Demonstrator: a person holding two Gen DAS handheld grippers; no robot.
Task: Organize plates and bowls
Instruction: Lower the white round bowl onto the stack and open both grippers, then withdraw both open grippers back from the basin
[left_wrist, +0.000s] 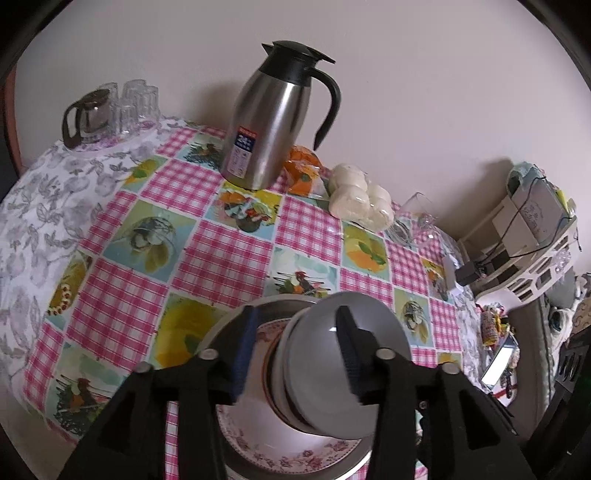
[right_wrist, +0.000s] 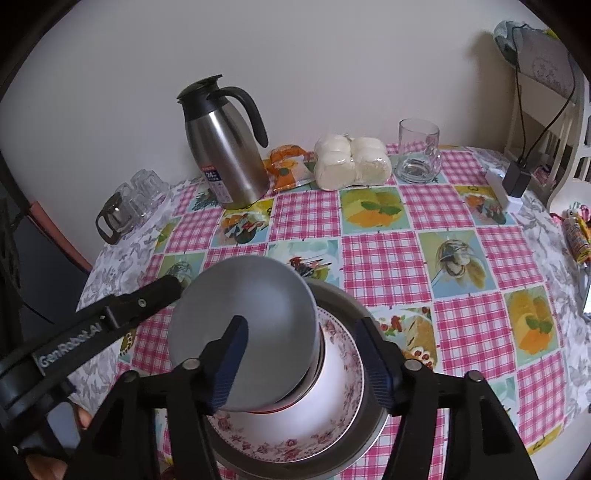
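the left gripper (left_wrist: 295, 350) has its jaws parted, with the stack of dishes between them; one blue pad (left_wrist: 245, 354) stands beside the flowered plate's rim and the other lies in front of the grey bowl's side, and i cannot tell whether either pad touches. the right gripper (right_wrist: 299, 365) is likewise released, jaws wide apart around the same stack, its left pad in front of the bowl and its right pad out beside the metal rim; nothing is clamped.

the stack sits near the front edge of the table (right_wrist: 384, 258), on the pink checked tablecloth. at the bottom is a wide steel plate (right_wrist: 347, 295), on it a white plate with a pink floral border (right_wrist: 343, 343), and on that a few nested bowls turned upside down, the top one a grey metal bowl (right_wrist: 247, 317) that leans to one side. a thin red rim shows under the grey bowl.

along the table's back edge, by the wall, stand a steel thermos jug (right_wrist: 225, 147) with a black handle, an orange snack packet (right_wrist: 288, 166), a bag of white buns (right_wrist: 351, 162) and a glass mug (right_wrist: 417, 151). at the back left corner are a glass coffee pot (right_wrist: 114, 214) and upturned glasses (right_wrist: 147, 188). a white charger and black adapter (right_wrist: 517, 177) lie at the right edge. the cloth between the stack and the back row is open.
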